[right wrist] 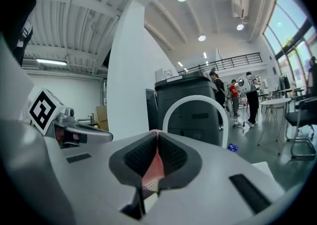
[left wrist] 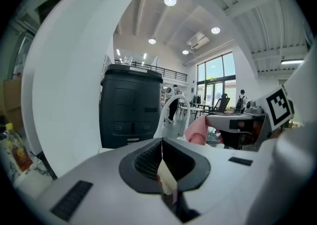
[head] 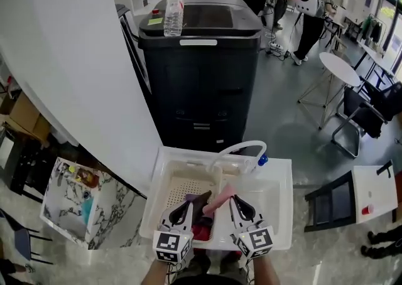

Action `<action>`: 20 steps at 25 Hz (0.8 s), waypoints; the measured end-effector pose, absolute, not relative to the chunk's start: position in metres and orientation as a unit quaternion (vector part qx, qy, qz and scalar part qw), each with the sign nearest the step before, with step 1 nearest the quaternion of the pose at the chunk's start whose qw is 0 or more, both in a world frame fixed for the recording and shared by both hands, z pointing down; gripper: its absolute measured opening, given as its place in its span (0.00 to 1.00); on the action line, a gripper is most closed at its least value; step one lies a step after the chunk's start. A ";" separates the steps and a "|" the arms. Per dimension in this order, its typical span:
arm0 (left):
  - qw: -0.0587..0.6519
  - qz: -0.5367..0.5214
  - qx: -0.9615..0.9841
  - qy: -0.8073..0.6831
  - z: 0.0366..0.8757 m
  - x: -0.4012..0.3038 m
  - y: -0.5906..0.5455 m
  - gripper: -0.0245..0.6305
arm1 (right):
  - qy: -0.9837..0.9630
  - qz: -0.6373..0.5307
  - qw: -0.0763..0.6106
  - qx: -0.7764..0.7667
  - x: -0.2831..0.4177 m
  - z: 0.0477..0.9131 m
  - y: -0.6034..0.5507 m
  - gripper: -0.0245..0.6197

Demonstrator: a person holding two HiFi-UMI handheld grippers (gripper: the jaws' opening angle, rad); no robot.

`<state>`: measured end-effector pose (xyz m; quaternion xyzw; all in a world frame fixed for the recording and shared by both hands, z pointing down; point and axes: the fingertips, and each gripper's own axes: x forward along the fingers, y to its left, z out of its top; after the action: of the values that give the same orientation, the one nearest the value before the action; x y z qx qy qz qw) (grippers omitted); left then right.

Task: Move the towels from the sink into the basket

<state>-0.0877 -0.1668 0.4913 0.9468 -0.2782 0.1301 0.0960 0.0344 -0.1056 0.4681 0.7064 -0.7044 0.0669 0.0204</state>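
A white sink unit (head: 282,215) with an arched faucet (head: 242,147) lies below me. Its left part holds a pale perforated basket (head: 179,189). My left gripper (head: 190,203) is shut, and a dark towel (head: 201,201) hangs from its tips over the middle of the unit. A thin pale strip is pinched between its pads in the left gripper view (left wrist: 162,142). My right gripper (head: 232,200) is shut on a pink towel (head: 223,199), which shows between the pads (right wrist: 154,167) in the right gripper view. A red cloth (head: 201,231) lies under both grippers.
A black copier (head: 201,64) with a water bottle (head: 173,14) on top stands just behind the sink. To the left is a broad white pillar (head: 69,58). A small blue thing (head: 262,160) sits by the faucet. A round table (head: 339,67), chairs and people are at the right and back.
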 end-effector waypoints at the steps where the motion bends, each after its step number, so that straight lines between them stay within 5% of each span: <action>1: 0.098 0.131 0.945 -0.282 0.493 -0.093 -0.169 0.05 | -0.709 0.068 0.022 0.702 0.028 0.470 -0.110 0.10; 20: 0.139 0.159 0.921 -0.328 0.540 -0.163 -0.194 0.05 | -0.741 0.139 0.080 0.652 -0.026 0.556 -0.156 0.10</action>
<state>-0.1633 -0.1943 0.5402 0.9207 -0.3282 0.1593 0.1386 -0.0259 -0.1562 0.5559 0.6522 -0.7408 0.1392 0.0798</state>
